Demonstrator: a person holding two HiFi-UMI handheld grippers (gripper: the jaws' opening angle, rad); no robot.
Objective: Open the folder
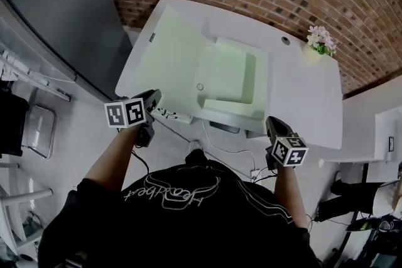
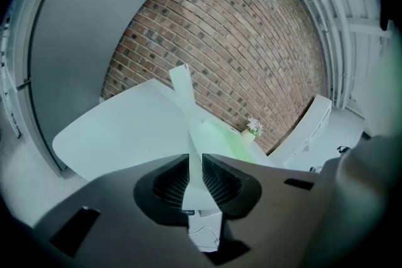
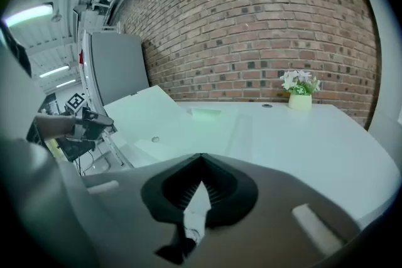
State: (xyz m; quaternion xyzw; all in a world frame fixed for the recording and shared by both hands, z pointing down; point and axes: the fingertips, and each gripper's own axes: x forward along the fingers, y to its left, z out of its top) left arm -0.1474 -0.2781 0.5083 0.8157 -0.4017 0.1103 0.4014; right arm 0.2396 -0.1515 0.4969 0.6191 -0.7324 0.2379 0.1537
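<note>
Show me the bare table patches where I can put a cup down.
Best room: the table right of the folder, bare from the potted flowers down to the near edge. The middle and left are crowded: the open folder and its raised cover take them up.

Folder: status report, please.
Left tongs shut on the folder cover, cover raised. Right tongs shut, nothing seen in them. Flower pot far off, not in the way.
</note>
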